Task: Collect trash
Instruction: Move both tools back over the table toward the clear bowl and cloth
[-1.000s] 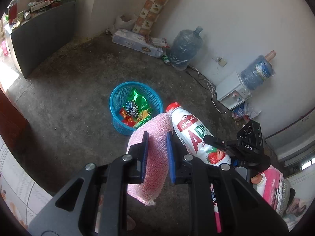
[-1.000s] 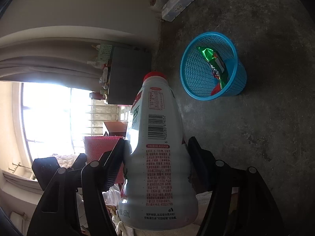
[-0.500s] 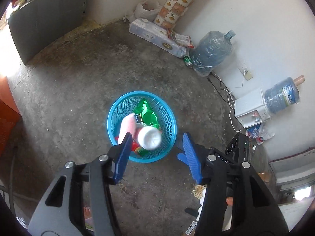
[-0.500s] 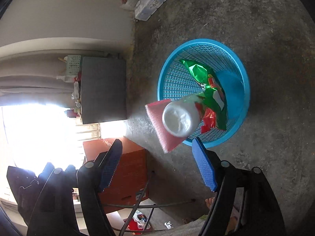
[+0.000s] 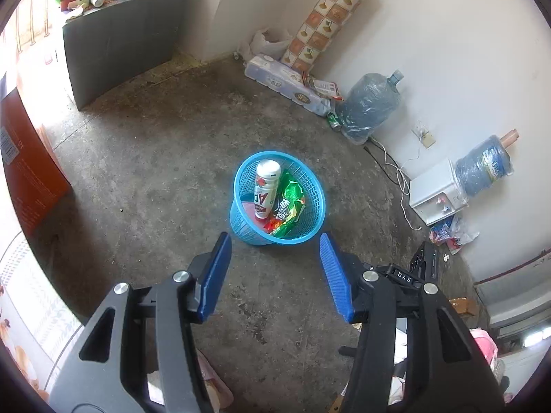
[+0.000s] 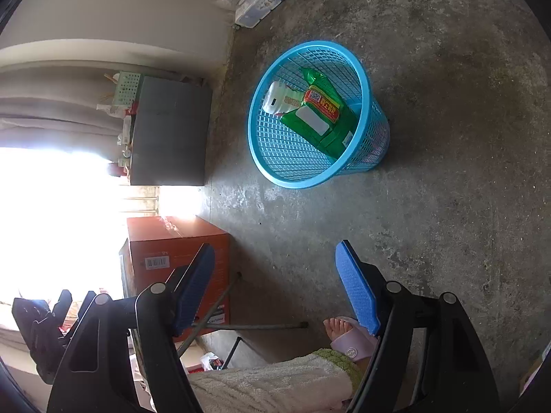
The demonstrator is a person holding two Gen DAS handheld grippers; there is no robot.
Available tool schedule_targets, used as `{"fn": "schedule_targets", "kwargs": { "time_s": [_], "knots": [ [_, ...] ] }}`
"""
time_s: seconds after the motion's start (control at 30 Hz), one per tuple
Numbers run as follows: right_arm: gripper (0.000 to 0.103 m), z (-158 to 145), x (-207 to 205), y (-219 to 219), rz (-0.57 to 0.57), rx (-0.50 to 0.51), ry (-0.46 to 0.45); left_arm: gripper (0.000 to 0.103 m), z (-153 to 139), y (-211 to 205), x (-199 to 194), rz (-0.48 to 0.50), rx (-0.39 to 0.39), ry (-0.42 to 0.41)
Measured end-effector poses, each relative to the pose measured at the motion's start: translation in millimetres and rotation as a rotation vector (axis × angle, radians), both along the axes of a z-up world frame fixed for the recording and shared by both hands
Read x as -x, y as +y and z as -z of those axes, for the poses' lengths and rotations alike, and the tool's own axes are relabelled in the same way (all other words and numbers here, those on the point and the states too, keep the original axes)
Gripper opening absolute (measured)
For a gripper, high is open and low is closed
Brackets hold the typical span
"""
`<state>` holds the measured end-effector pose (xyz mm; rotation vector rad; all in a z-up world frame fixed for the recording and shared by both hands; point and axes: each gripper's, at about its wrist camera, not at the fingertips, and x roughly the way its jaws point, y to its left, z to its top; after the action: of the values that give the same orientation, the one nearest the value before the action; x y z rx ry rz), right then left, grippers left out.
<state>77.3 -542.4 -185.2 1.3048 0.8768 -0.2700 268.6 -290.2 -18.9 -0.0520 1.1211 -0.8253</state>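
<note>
Both my left tongs (image 5: pixel 275 268) and right tongs (image 6: pixel 275 282) hang wide and empty above the floor (image 5: pixel 155 158), since the bottle (image 5: pixel 266 189) and green wrapper (image 5: pixel 287 208) lie in the blue basket (image 5: pixel 241 220), leaning on its wall.

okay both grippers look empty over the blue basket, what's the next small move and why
Probably lift both away from the basket and turn to look for more trash. The left gripper and right gripper are open and hold nothing, and the bottle already rests inside the basket beside the green wrapper, so nothing remains to release here.
</note>
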Motion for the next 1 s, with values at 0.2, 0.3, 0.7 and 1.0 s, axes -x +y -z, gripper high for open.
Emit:
{"fn": "schedule_targets", "kwargs": {
  "time_s": [0.2, 0.3, 0.7, 1.0],
  "knots": [
    [0.071, -63, 20, 46, -0.085, 0.169, -0.032, 0.057, -46, 66, 49, -0.013, 0.072, -0.096],
    [0.071, -99, 19, 75, -0.155, 0.283, -0.058, 0.061, -58, 102, 76, -0.028, 0.106, -0.131],
    [0.079, -180, -30, 213, -0.516, 0.428, -0.201, 0.074, -48, 289, 170, -0.286, 0.126, -0.238],
    [0.079, -192, -70, 337, -0.802, 0.426, -0.242, 0.078, -16, 385, 193, -0.542, -0.036, -0.278]
  ]
}}
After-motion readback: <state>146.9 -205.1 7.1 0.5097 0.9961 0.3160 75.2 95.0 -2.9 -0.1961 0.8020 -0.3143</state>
